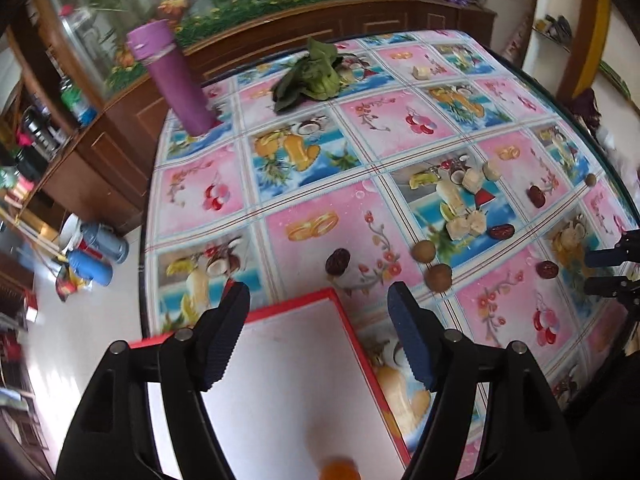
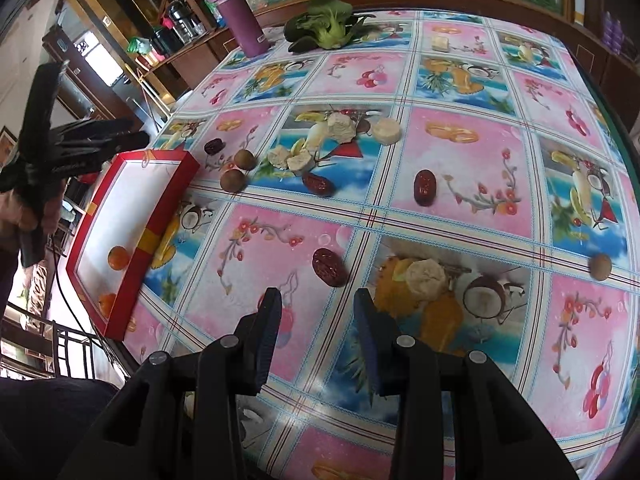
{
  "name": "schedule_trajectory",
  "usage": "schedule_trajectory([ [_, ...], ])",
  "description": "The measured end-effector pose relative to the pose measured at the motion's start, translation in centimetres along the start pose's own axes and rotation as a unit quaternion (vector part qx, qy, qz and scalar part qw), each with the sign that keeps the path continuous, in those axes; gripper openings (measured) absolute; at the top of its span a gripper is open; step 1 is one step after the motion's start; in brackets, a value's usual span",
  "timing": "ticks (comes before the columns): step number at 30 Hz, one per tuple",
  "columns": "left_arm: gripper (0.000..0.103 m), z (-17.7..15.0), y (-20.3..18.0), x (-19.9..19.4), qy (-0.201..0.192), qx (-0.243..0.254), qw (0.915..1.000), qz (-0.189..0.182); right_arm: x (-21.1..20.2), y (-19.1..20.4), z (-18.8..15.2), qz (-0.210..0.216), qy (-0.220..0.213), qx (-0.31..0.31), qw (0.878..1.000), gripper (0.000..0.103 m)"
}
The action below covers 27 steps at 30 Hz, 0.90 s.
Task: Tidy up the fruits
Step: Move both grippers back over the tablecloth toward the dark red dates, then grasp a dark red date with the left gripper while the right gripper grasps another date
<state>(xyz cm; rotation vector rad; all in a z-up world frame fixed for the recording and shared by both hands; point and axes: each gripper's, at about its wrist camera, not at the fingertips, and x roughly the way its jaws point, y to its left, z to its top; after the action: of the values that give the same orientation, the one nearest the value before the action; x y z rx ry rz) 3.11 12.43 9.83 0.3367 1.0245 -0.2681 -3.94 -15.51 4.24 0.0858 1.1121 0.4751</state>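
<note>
Left wrist view shows the left gripper [image 1: 318,300] with jaws spread wide and empty, hanging over the far end of a red tray [image 1: 348,320] whose white floor fills the space between them; an orange fruit [image 1: 338,468] lies in the tray at the bottom edge. Just past the tray on the desk [image 1: 304,200] sit a date [image 1: 338,261] and two brown round fruits [image 1: 424,251], with pale fruit chunks [image 1: 466,226] and more dates [image 1: 502,232] beyond. Farther off stand a purple bottle [image 1: 172,76] and a leafy green [image 1: 316,76]. At the right edge the right gripper [image 1: 608,268] comes into sight. Right wrist view shows that right gripper [image 2: 316,300] with jaws parted and nothing between them, low over the desk, a date [image 2: 330,267] just ahead and a banana slice [image 2: 426,276] to its right. Another date [image 2: 425,187] lies farther on, and a brown fruit [image 2: 600,266] far right. To the left the tray [image 2: 160,216] holds two orange fruits [image 2: 118,258], with the left gripper [image 2: 120,136] over its far end, held by a hand [image 2: 28,208].
</note>
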Motion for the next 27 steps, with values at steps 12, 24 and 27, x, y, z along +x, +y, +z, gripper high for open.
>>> schedule_trajectory([
  [12, 0.068, 2.0, 0.4, 7.2, 0.048, 0.049, 0.9961, -0.055, 1.4, 0.1, 1.0, -0.017, 0.017, -0.001, 1.0, 0.037],
  [24, 0.03, 2.3, 0.3, 10.3, 0.095, 0.081, 0.9867, -0.104, 3.1, 0.5, 1.9, -0.03, 0.033, -0.003, 0.999, 0.037],
  [27, 0.025, 2.1, -0.2, 10.5, 0.095, 0.094, 0.9839, -0.118, 3.3, 0.2, 2.0, -0.033, 0.035, 0.005, 0.999, 0.037],
])
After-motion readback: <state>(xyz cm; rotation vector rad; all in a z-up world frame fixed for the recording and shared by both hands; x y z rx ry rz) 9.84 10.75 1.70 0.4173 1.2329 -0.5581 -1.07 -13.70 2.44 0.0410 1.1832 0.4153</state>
